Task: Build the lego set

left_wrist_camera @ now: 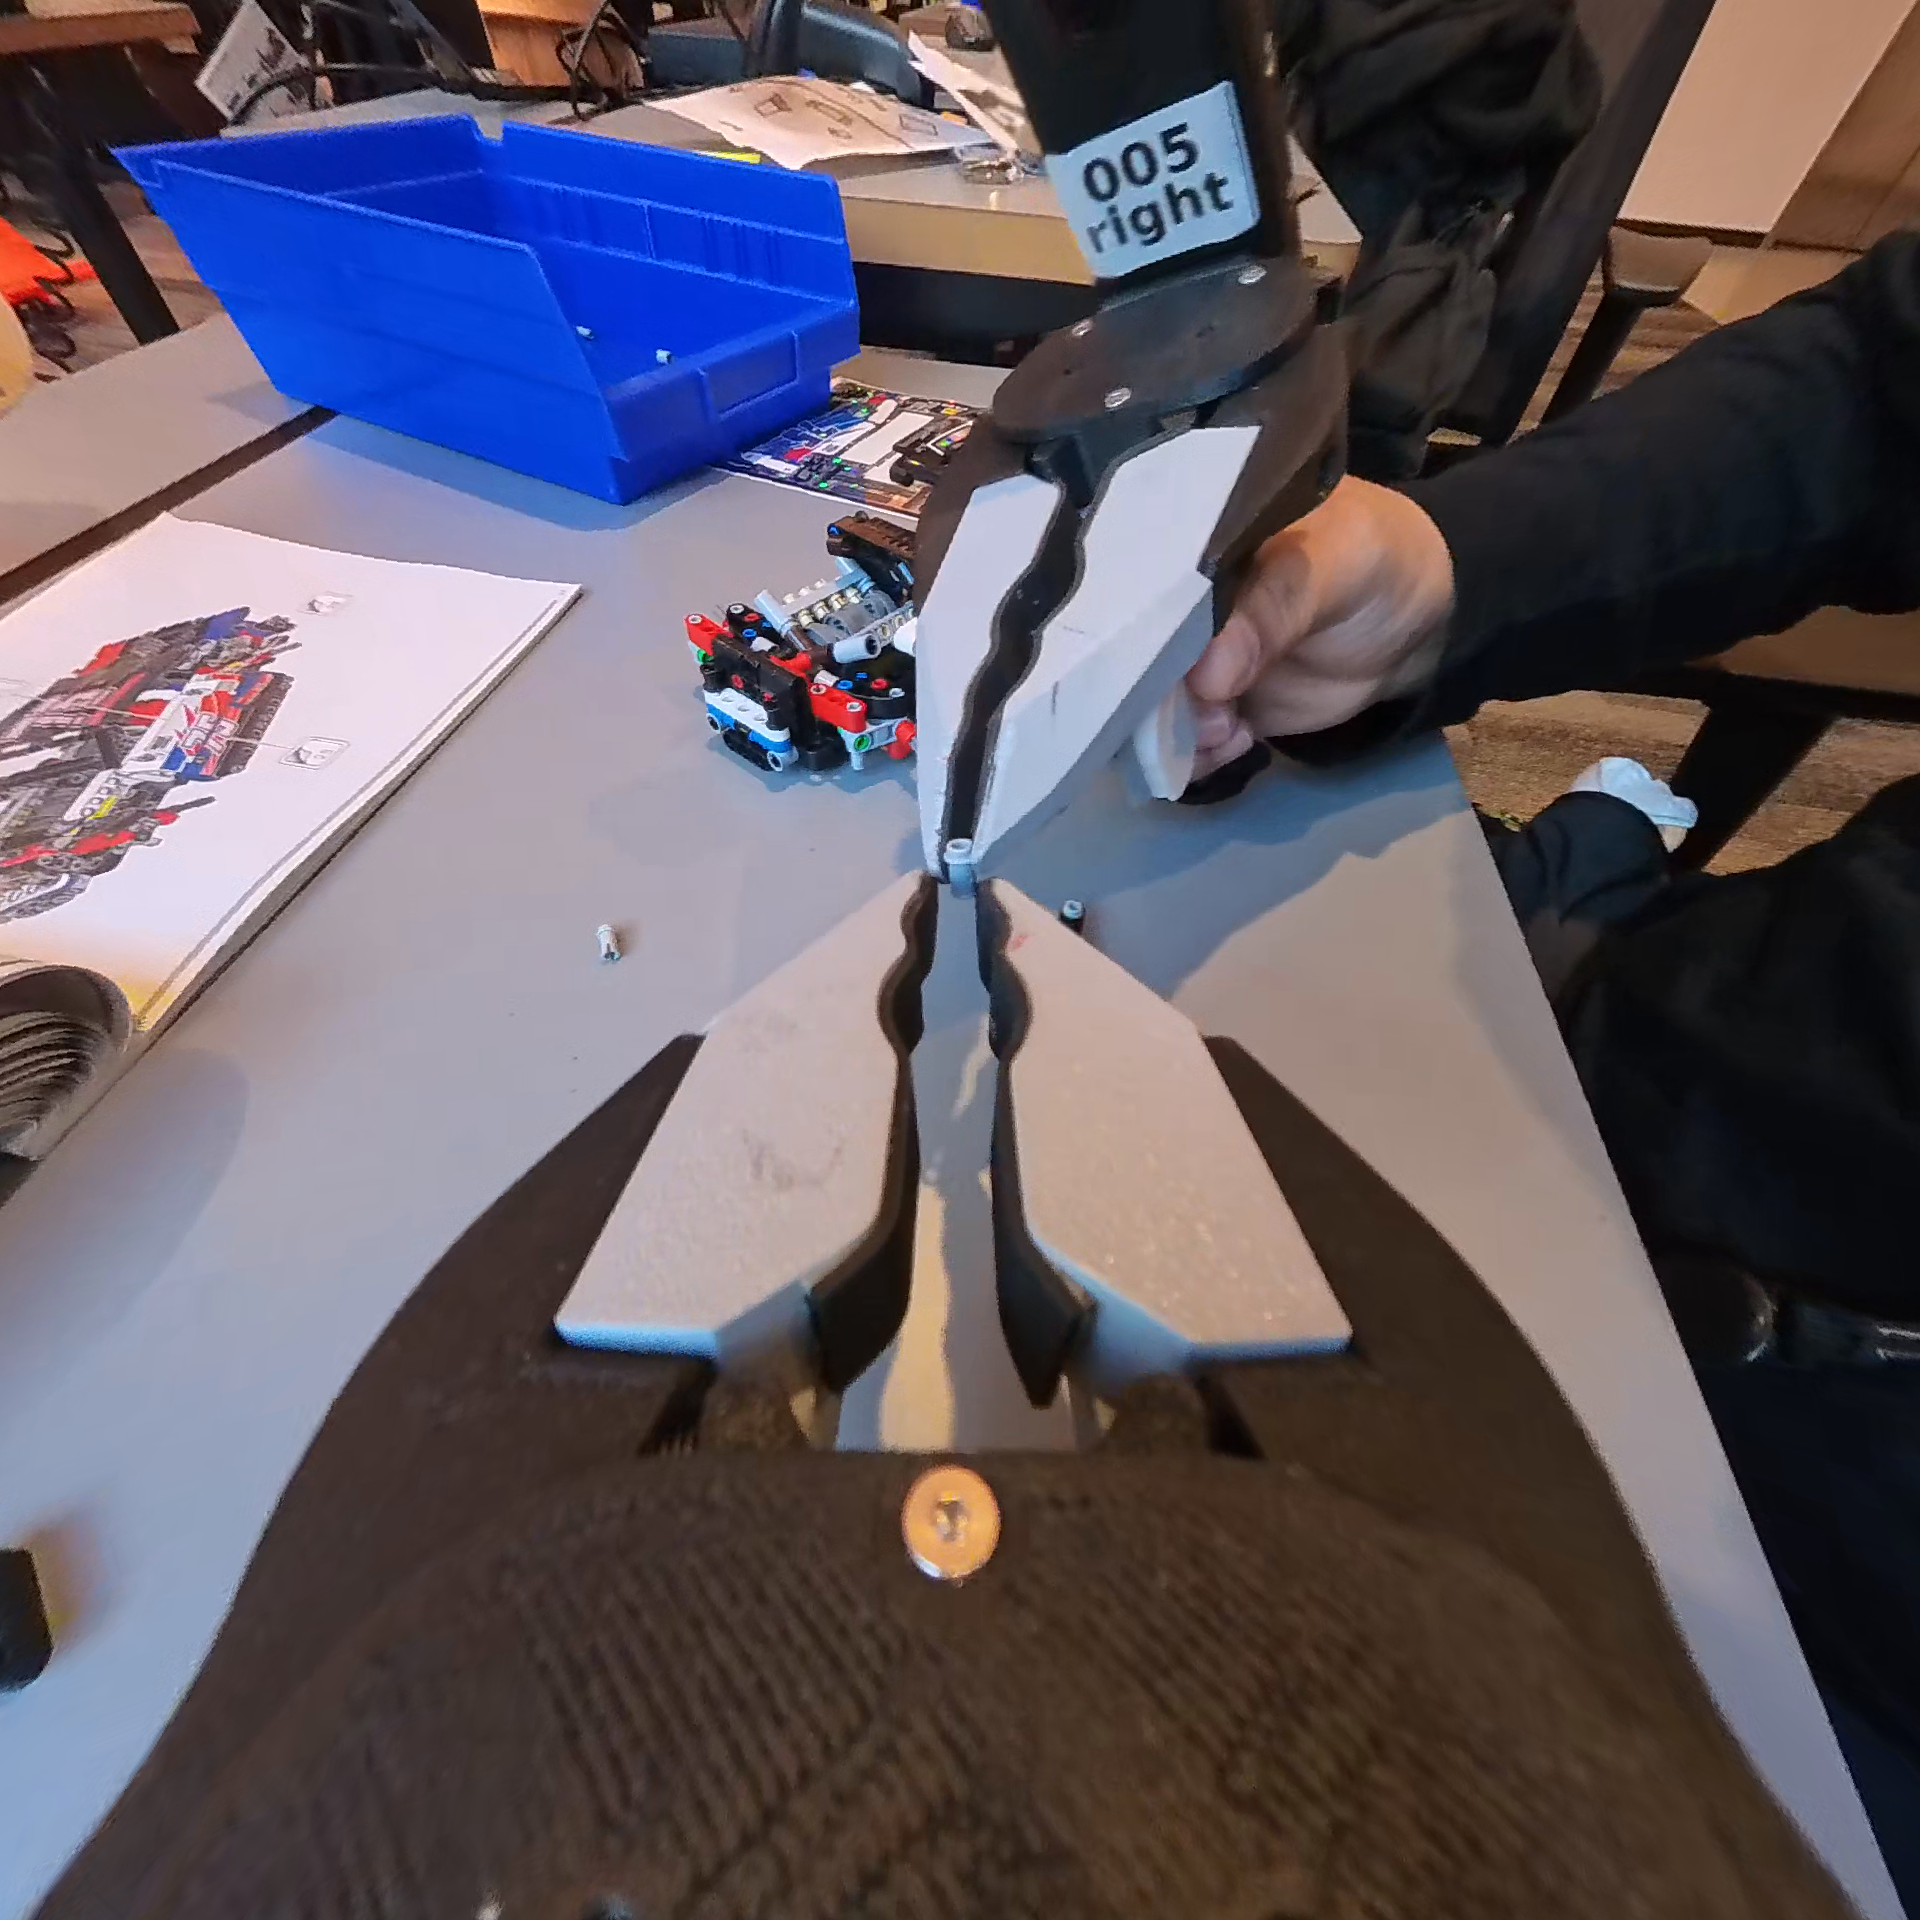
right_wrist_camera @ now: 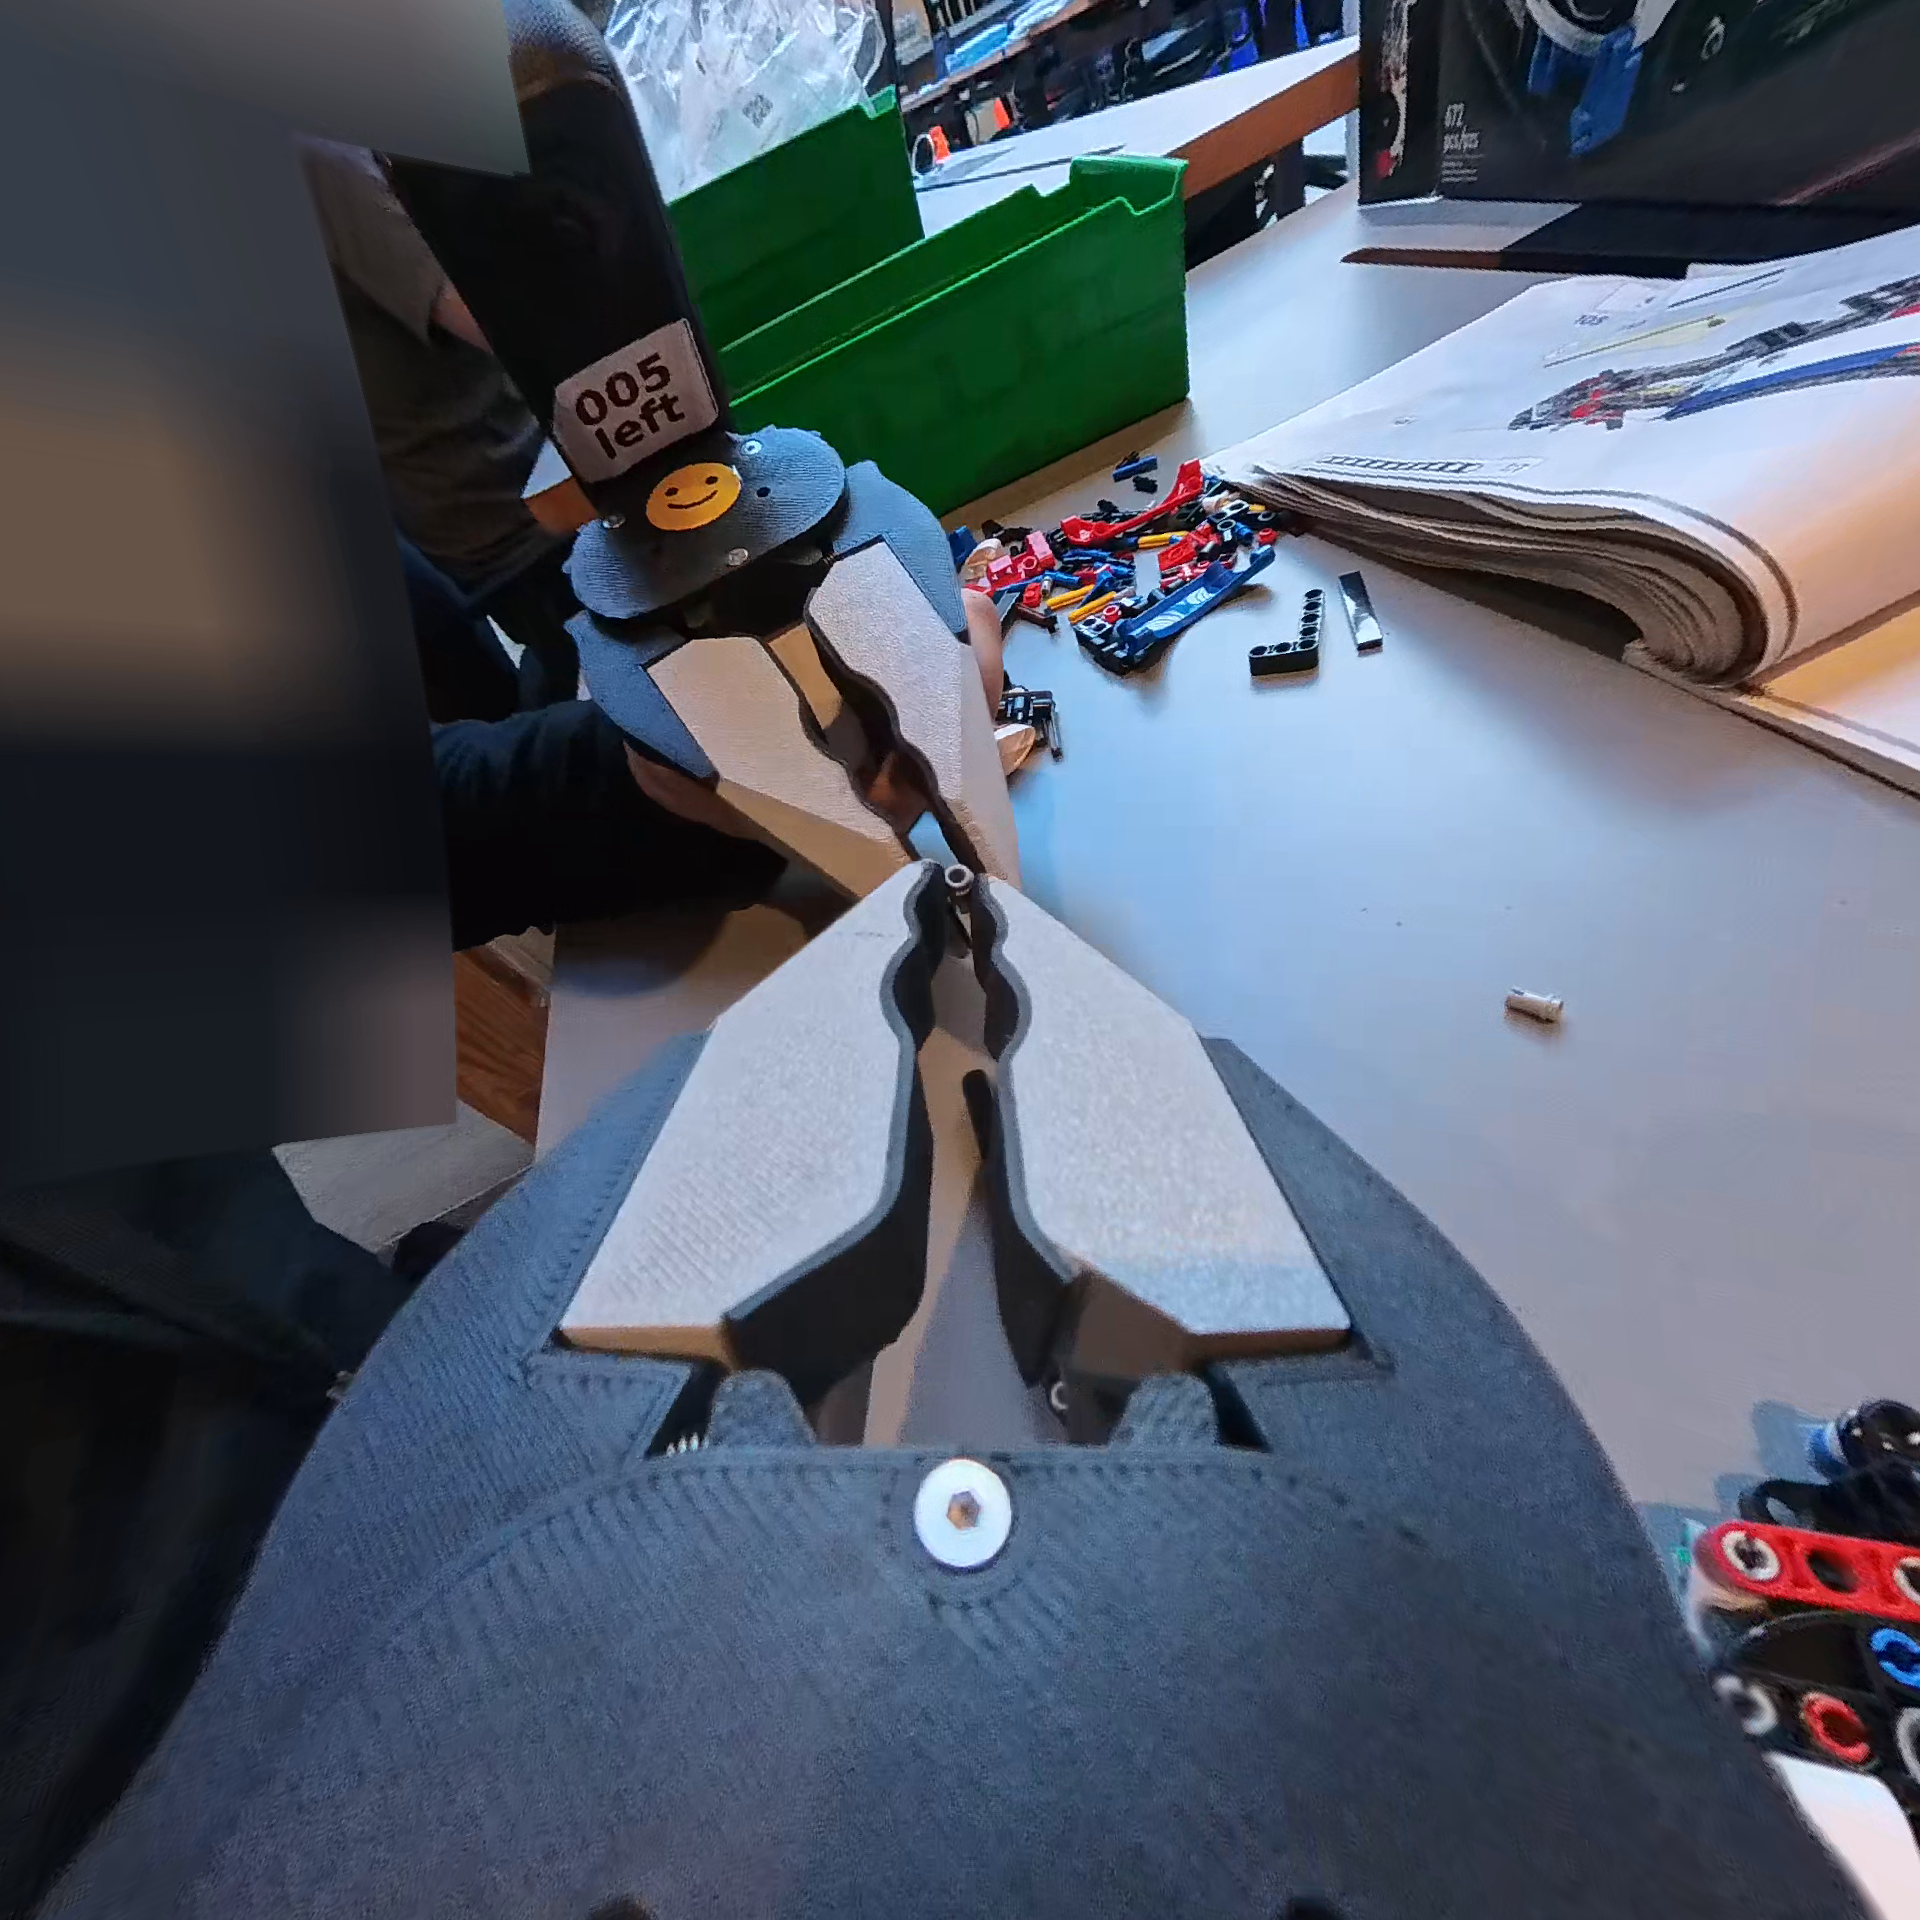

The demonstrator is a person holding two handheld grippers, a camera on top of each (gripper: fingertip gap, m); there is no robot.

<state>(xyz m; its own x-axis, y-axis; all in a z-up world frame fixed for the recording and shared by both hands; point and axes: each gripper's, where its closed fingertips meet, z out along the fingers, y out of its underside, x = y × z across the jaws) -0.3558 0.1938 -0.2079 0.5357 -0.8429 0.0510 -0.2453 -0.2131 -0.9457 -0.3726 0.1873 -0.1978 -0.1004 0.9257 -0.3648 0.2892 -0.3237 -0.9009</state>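
A small light grey pin (left_wrist_camera: 961, 881) is pinched between both grippers, which meet tip to tip just above the grey table (left_wrist_camera: 520, 1039). My right gripper (left_wrist_camera: 954, 857) comes down from above and is shut on the pin's upper end. My left gripper (left_wrist_camera: 956, 902) is shut on its lower end. In the right wrist view the pin (right_wrist_camera: 958, 880) sits end-on at my right gripper's (right_wrist_camera: 958, 899) tips, with the left gripper (right_wrist_camera: 961, 857) opposite. The part-built lego model (left_wrist_camera: 821, 665) stands behind on the table and also shows in the right wrist view (right_wrist_camera: 1829, 1621).
An open instruction booklet (left_wrist_camera: 208, 727) lies at the left, a blue bin (left_wrist_camera: 499, 291) behind it. A loose white pin (left_wrist_camera: 610, 941) and a black pin (left_wrist_camera: 1071, 914) lie near the tips. A pile of loose pieces (right_wrist_camera: 1143, 571) and a green bin (right_wrist_camera: 956, 312) stand farther off. Less than 4 cm separates the two grippers' tips. The part-built lego model (left_wrist_camera: 821, 665) is about 15 centimeters from both grippers' fingertips.
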